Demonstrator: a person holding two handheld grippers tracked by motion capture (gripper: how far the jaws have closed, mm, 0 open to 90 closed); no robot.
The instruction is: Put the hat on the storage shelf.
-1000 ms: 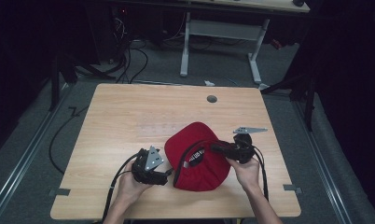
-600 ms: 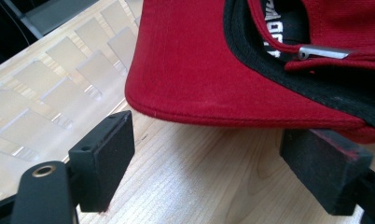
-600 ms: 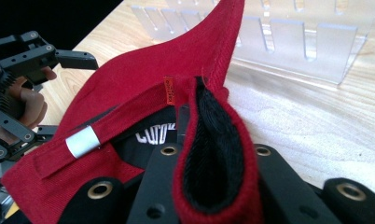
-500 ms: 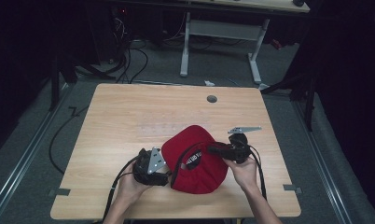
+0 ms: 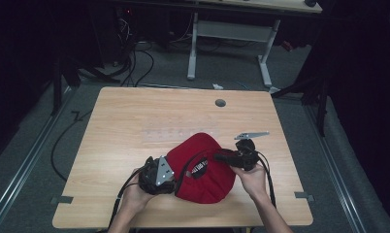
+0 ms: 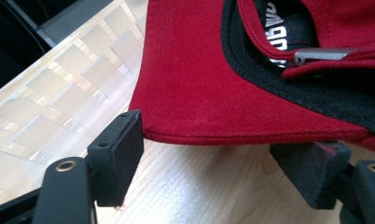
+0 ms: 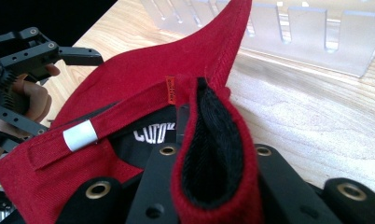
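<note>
Near the front edge of the pale wooden worktop (image 5: 135, 126) lies a red cotton cap with black inner lining (image 5: 203, 167), turned underside-up, between the two hands. Right claw (image 7: 209, 186): pressed together on a fold of the cap's rim, red cloth and black sweatband pinched between its jaws. Left claw (image 6: 223, 163): spread, jaws level with the worktop, the cap's stitched edge lying just above and between them, not gripped. A clear plastic slotted rack (image 7: 288, 32) lies flat just beyond the cap.

Assessment: the step in hand appears to be taking a second hold on the cap. To do it well, the left claw should advance until the seam sits fully between the jaws before closing, while the right hold remains firm and avoids dragging the cloth away.
</note>
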